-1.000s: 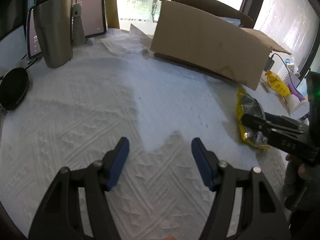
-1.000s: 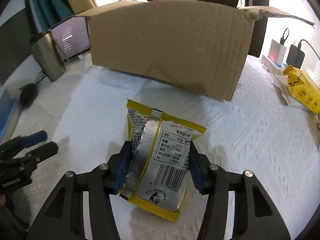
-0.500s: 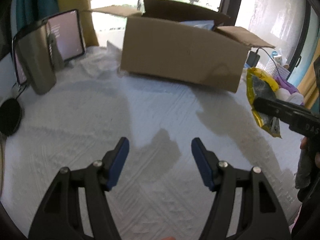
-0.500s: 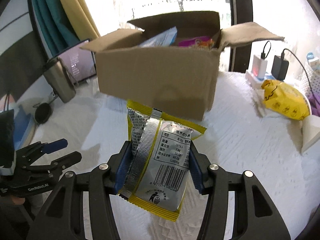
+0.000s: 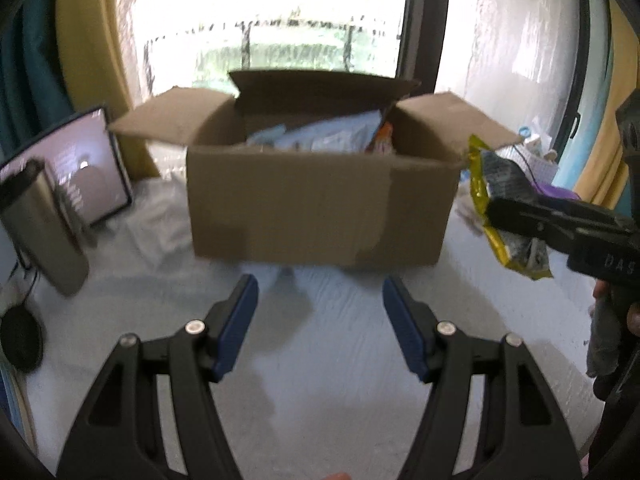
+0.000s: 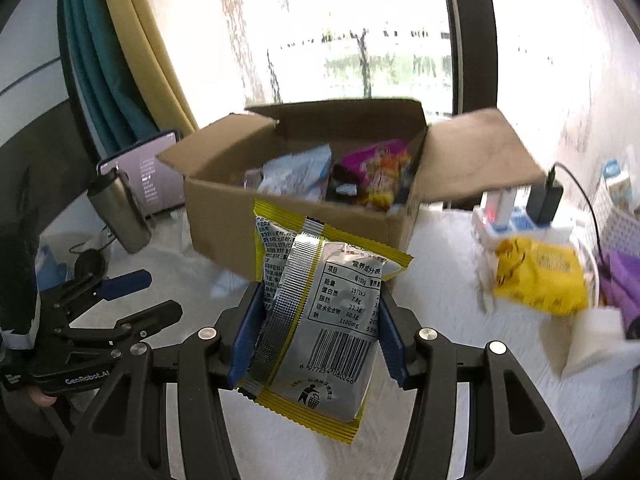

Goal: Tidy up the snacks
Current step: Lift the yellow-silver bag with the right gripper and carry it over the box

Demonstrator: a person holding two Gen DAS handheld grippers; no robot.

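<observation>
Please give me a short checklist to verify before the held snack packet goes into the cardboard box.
1. Right gripper jaws clamp the yellow-edged silver snack packet: ok.
2. Packet lifted off the white textured tablecloth: ok.
3. Brown cardboard box flaps open: ok.
4. Free room among the snacks inside the box: cannot tell.
5. Left gripper open, empty, away from the box opening: ok.
6. Packet above the box opening: not ok, short of the front wall.

Home room: curtains (image 6: 120, 60), window (image 6: 352, 32), tablet (image 5: 80, 164).
</observation>
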